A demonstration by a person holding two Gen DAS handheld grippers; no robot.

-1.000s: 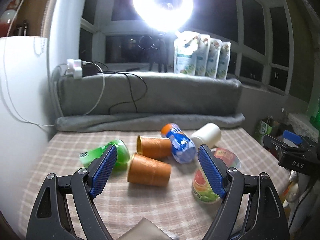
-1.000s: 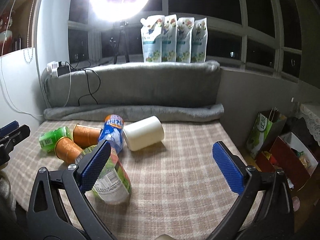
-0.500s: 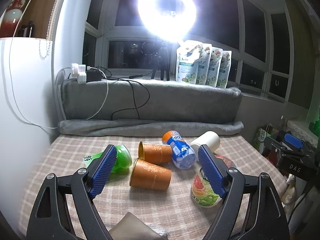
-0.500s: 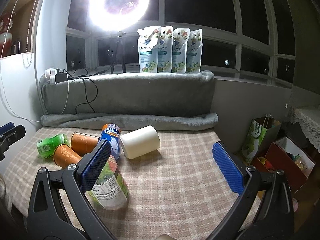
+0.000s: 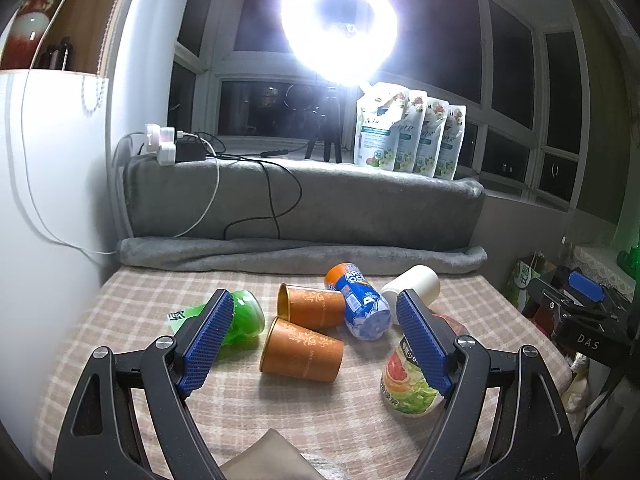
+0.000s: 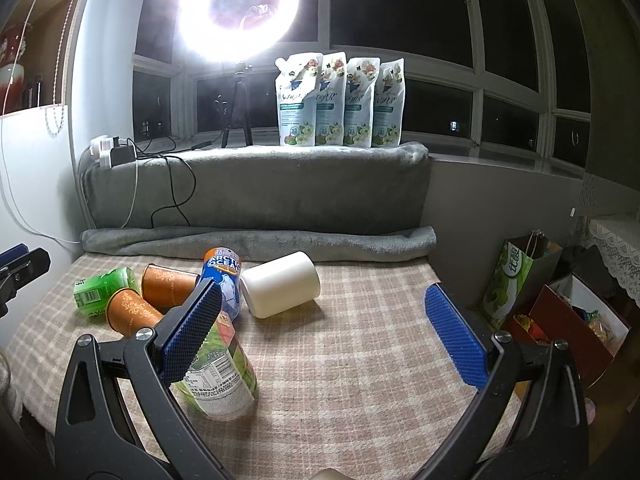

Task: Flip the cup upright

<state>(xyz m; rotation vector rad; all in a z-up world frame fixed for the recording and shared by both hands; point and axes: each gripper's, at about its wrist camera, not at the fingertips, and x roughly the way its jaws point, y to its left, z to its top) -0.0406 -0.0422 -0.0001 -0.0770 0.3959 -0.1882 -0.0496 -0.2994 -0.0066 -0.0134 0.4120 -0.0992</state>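
Observation:
Two orange paper cups lie on their sides on the plaid tablecloth [image 5: 120,320], the near one [image 5: 302,350] [image 6: 132,314] in front of the far one [image 5: 312,306] [image 6: 168,284]. A white cup [image 5: 412,286] [image 6: 280,288] also lies on its side, to their right. My left gripper [image 5: 312,296] hovers open, short of the orange cups, and holds nothing. My right gripper [image 6: 322,288] is open above the cloth, in line with the white cup and apart from it.
A blue and orange can [image 5: 362,304], a green can [image 5: 240,318] and a grapefruit-label can [image 5: 404,380] lie among the cups. A rolled grey blanket [image 5: 304,252] borders the table's back. A paper bag [image 6: 516,280] and boxes stand past the right edge.
Both grippers have drawn back and tilted upward, so the cups and cans sit lower and smaller in view. Nothing on the table has moved. Both stay open.

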